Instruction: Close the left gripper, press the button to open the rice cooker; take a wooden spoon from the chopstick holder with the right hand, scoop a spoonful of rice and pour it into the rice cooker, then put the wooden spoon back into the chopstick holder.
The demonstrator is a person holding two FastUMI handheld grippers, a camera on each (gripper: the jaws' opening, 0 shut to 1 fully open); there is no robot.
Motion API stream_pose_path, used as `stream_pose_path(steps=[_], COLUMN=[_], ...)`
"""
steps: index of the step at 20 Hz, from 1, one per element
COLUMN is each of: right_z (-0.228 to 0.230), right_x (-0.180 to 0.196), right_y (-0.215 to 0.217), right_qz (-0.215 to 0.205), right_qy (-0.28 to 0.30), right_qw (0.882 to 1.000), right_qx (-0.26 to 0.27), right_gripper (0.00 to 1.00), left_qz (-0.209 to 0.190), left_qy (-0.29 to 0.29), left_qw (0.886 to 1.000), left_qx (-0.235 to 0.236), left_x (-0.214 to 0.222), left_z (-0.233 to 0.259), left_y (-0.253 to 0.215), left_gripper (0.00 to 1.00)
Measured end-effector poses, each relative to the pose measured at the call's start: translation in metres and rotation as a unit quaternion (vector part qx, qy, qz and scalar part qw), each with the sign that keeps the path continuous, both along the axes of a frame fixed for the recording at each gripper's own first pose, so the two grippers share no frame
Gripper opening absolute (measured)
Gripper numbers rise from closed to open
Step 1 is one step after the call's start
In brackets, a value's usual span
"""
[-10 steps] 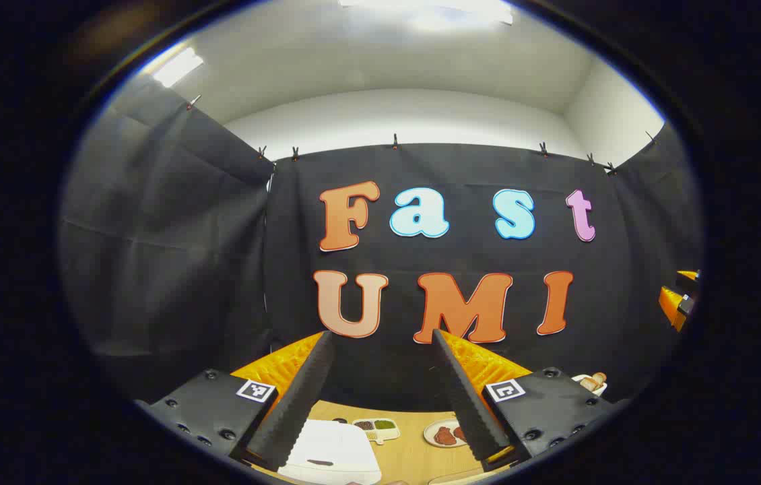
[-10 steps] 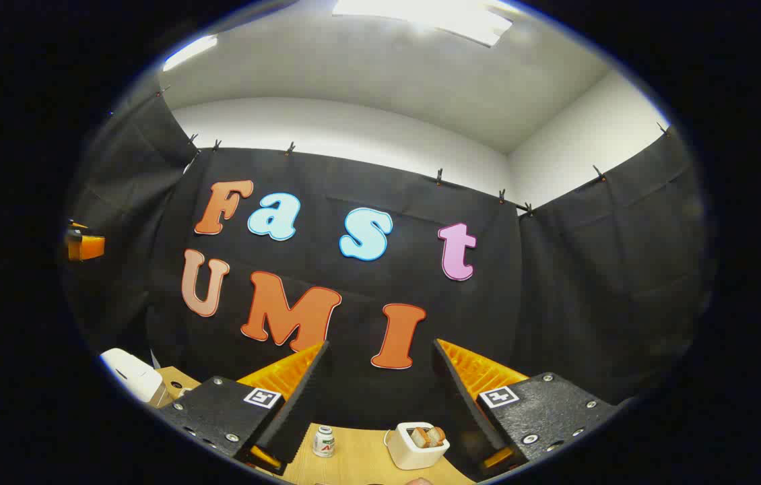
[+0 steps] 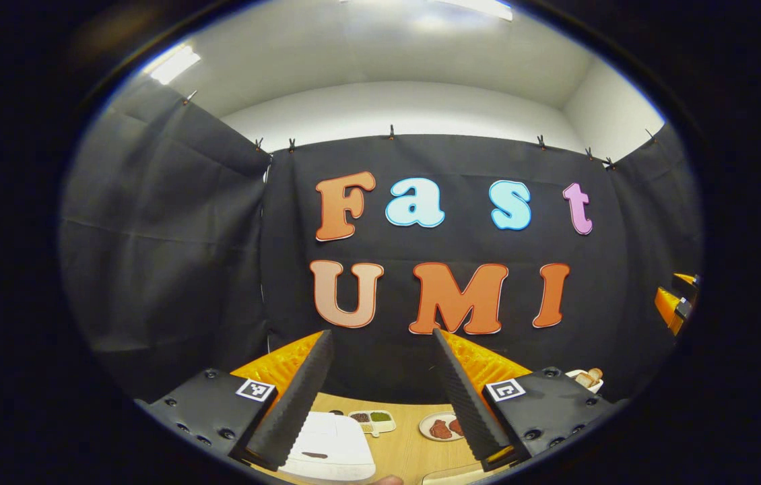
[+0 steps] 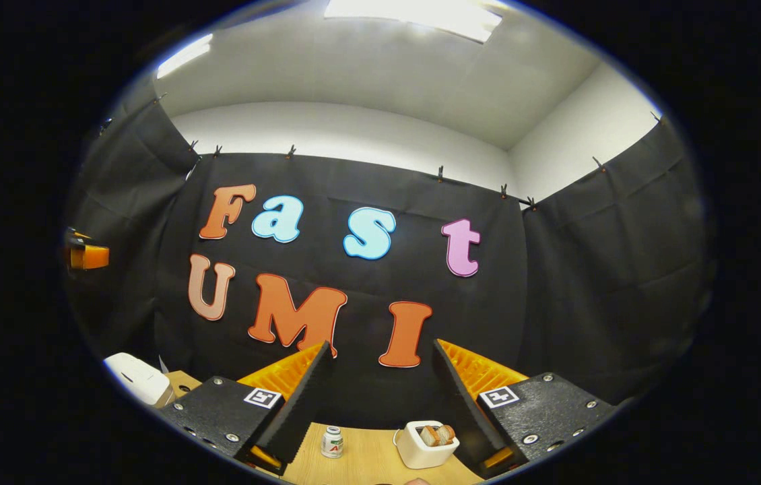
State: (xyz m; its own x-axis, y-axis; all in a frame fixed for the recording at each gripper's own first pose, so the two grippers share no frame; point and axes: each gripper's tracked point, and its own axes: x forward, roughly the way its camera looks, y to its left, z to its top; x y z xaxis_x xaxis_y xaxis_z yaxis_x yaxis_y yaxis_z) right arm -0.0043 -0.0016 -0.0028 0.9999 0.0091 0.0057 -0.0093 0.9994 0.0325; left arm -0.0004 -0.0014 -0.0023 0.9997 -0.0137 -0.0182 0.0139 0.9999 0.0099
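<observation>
Both grippers are held high, facing the booth's back wall, with the wooden table low in each view. My left gripper [image 3: 380, 337] is open and holds nothing. Far below, beside its left finger, sits the white rice cooker [image 3: 330, 444] with its lid down. My right gripper [image 4: 380, 345] is also open and holds nothing. In the right gripper view the rice cooker [image 4: 138, 378] lies at the lower left. Each gripper appears small at the edge of the other's view, the right gripper [image 3: 675, 306] at the right edge and the left gripper [image 4: 87, 256] at the left edge.
On the table behind the cooker lie a compartment tray [image 3: 372, 421] and a plate of meat [image 3: 441, 428]. A white toaster with bread [image 4: 427, 443] and a small bottle [image 4: 332, 442] stand farther right. Black cloth walls close three sides.
The left gripper has tipped down a little, so more of the rice cooker and table show. The right gripper view has shifted slightly. Both grippers stay open.
</observation>
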Motion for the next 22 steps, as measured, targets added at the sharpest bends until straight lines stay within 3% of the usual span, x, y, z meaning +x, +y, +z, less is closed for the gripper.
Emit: stream_pose_path(steps=[12, 17, 18, 19, 20, 22], right_z=[0.0, -0.008, -0.01, -0.011, -0.013, -0.017], right_x=[-0.003, -0.001, -0.001, -0.001, 0.001, 0.002], right_y=[-0.001, 0.001, 0.0, 0.0, 0.002, 0.002], right_qz=[-0.012, -0.016, -0.017, -0.018, -0.018, -0.021], right_qy=[0.004, 0.013, 0.016, 0.018, 0.019, 0.023], right_qw=[1.0, 1.0, 1.0, 1.0, 1.0, 1.0], right_qx=[-0.003, -0.001, -0.001, -0.001, -0.002, -0.001], right_gripper=[0.94, 0.94, 0.94, 0.94, 0.94, 0.94], left_qz=[-0.01, -0.004, 0.029, 0.059, 0.062, 0.052], left_qy=[0.01, 0.028, 0.027, 0.031, 0.04, 0.085], left_qw=[1.0, 1.0, 0.999, 0.998, 0.997, 0.995], left_qx=[-0.01, 0.005, 0.013, 0.015, 0.015, 0.001], left_x=[0.002, 0.016, 0.017, 0.02, 0.024, 0.029], left_z=[-0.01, -0.023, -0.027, -0.028, -0.033, -0.059], left_y=[0.001, 0.009, 0.023, 0.041, 0.046, 0.04], left_gripper=[0.99, 0.59, 0.5, 0.31, 0.12, 0.05])
